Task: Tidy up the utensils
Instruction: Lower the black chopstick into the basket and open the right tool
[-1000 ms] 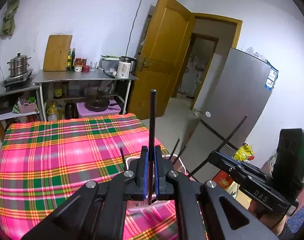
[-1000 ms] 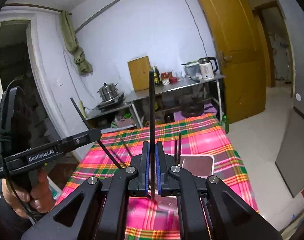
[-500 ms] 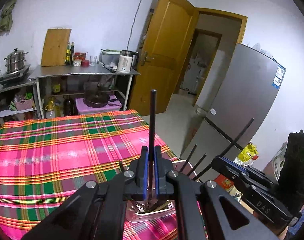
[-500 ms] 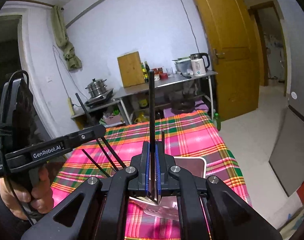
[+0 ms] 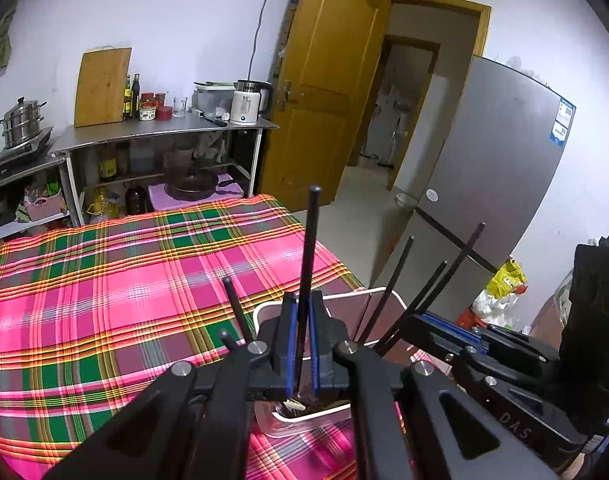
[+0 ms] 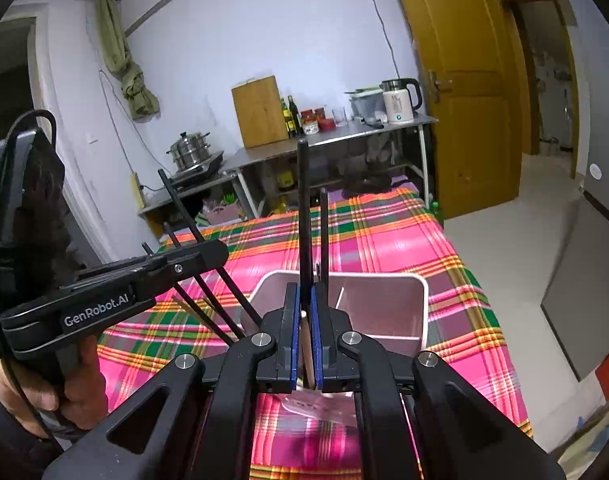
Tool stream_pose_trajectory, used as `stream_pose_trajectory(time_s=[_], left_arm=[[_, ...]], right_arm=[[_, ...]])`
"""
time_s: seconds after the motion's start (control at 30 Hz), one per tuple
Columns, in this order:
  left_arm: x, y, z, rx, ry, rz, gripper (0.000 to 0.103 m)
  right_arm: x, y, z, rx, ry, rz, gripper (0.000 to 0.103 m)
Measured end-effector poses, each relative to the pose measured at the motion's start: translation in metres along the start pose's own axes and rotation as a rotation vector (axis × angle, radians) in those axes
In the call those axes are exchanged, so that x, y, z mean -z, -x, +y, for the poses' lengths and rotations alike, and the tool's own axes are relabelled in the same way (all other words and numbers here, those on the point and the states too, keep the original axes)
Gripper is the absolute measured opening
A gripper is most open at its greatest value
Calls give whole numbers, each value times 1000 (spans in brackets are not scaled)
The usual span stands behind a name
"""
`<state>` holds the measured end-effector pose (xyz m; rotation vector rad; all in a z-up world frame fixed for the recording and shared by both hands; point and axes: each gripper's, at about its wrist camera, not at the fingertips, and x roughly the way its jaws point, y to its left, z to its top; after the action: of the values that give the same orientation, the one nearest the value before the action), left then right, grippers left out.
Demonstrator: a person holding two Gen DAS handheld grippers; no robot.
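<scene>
A: What are the left tongs [image 5: 302, 354] gripping?
B: They're pinching a black-handled utensil [image 5: 309, 256] upright; the right tongs [image 6: 303, 338] are clamping another [image 6: 304, 208], for dropping in.
A: Where?
B: Both are hanging over the white bin [image 6: 423, 300] on the near plaid desk [image 5: 104, 280].

Home kitchen: fridge [image 5: 500, 184], kettle [image 5: 246, 102], steamer pot [image 5: 22, 122]

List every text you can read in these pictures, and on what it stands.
"GenRobot.AI": side of the left gripper, seen from the right wrist.
"DAS": side of the right gripper, seen from the left wrist.
Blue fridge sticker: too small to read.
Jar labels: blurred.
</scene>
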<state>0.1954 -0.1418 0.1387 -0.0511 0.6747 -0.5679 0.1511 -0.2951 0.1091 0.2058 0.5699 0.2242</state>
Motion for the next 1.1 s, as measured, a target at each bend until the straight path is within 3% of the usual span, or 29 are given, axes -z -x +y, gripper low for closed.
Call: stream_pose_trajectory(time_s=[0.07, 0.3, 0.7, 1.1], left_arm=[[1, -1, -1, -3, -7, 1, 8], [0, 7, 0, 2, 0, -23, 27], [-3, 45, -1, -1, 1, -101, 40], [21, 79, -1, -36, -7, -155, 50]], right_arm=[[2, -3, 0, 2, -1, 12, 6], [-1, 4, 4, 15, 12, -5, 10], [-3, 32, 15, 24, 24, -52, 11], [14, 61, 35, 59, 66, -94, 12]])
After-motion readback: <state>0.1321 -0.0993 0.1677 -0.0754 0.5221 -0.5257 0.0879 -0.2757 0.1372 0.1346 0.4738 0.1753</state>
